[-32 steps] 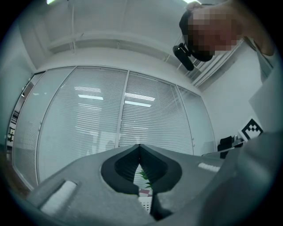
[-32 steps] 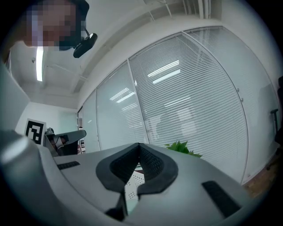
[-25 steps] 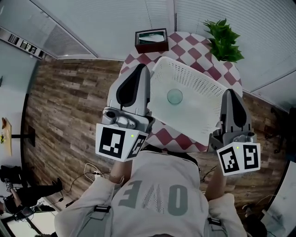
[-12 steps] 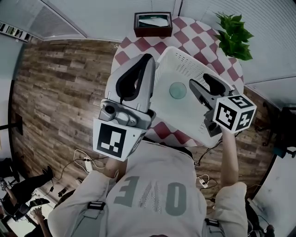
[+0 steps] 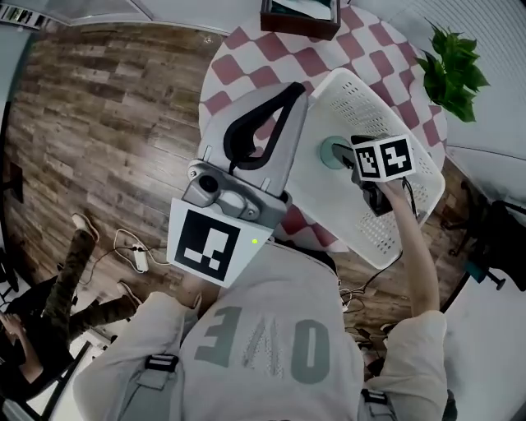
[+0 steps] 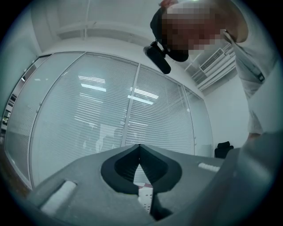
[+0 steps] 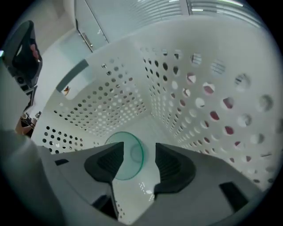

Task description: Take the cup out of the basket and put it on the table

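Down on the floor of the white perforated basket (image 7: pixel 110 101) sits the green see-through cup (image 7: pixel 126 154), its round mouth facing the right gripper's camera. The right gripper (image 7: pixel 139 154) reaches into the basket from above. Its jaws are wide apart and closing, with the cup partly between them and partly behind the left-hand jaw; neither pad presses on it. The basket's holed walls rise close on both sides. In the head view this gripper's marker cube covers part of the cup. The left gripper (image 6: pixel 139 148) has its jaw tips together on nothing and hangs over the basket's left rim. The basket rests on a red-and-white checkered table (image 5: pixel 271 57), with a brown box (image 5: pixel 300 12) and a green plant (image 5: pixel 452 70) nearby.
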